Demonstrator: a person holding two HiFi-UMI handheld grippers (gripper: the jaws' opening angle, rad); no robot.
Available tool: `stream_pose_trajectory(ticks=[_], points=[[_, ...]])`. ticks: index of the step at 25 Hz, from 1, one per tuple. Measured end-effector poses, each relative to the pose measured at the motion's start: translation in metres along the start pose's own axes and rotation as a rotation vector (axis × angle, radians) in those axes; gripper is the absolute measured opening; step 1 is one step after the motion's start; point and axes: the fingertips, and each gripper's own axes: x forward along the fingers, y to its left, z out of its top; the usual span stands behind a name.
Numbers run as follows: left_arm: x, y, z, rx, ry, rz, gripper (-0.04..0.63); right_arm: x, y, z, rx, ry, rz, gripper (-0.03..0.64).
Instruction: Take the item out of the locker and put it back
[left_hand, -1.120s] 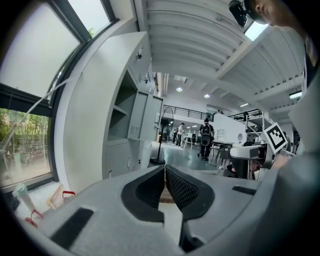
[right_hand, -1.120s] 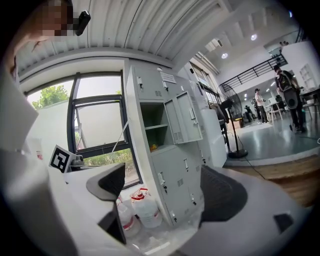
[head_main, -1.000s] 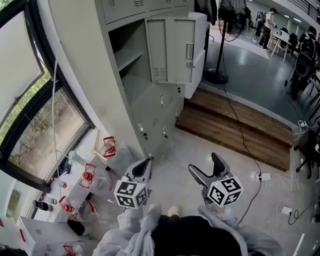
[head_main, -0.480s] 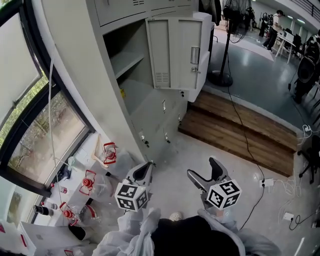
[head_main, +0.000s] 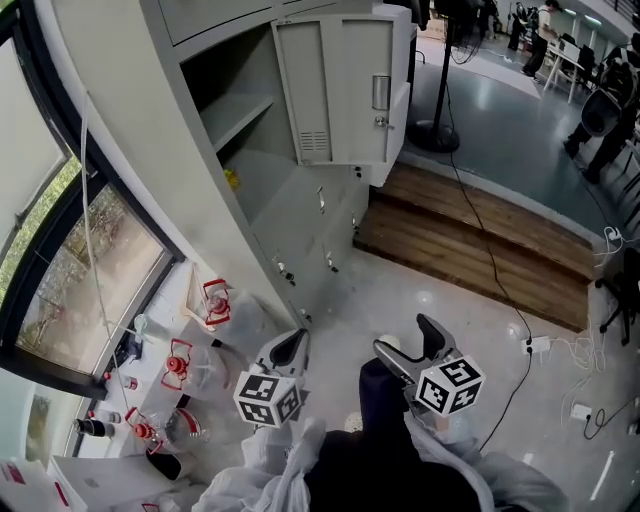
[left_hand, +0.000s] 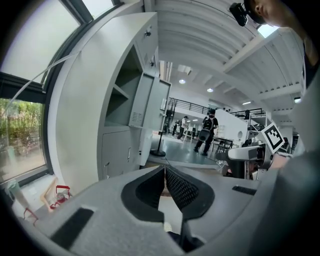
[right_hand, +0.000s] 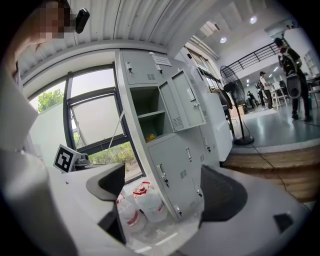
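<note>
As a leg (head_main: 378, 392) steps forward, locker (head_main: 300, 215) looms nearer

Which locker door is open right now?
The middle door, swung outward beside its shelved compartment with a yellow item inside; the doors above and below are shut.

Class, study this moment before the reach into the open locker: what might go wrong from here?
The left gripper has jaws together; unopened, it might shove the yellow item deeper.
The red-capped bottles stand at the foot of the locker; a step closer might topple them.
The open door juts beside the opening; the right gripper might knock it.
</note>
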Motion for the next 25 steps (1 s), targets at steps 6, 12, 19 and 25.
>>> stream_pose_trajectory(ticks=[6,12,19,25], points=[[0.021,0.003,0.009,0.010,-0.006,-0.007,0.014,0.015,-0.013,0.001,-0.022,0.033,0.003,0.471],[0.056,0.015,0.028,0.015,-0.017,-0.001,0.014,0.039,-0.037,0.026,-0.048,0.021,0.002,0.471],[0.105,0.043,0.064,0.021,-0.048,0.064,0.014,0.087,-0.078,0.066,-0.066,0.003,0.049,0.471],[0.145,0.069,0.103,0.025,-0.085,0.126,0.014,0.141,-0.106,0.109,-0.093,-0.010,0.116,0.471]])
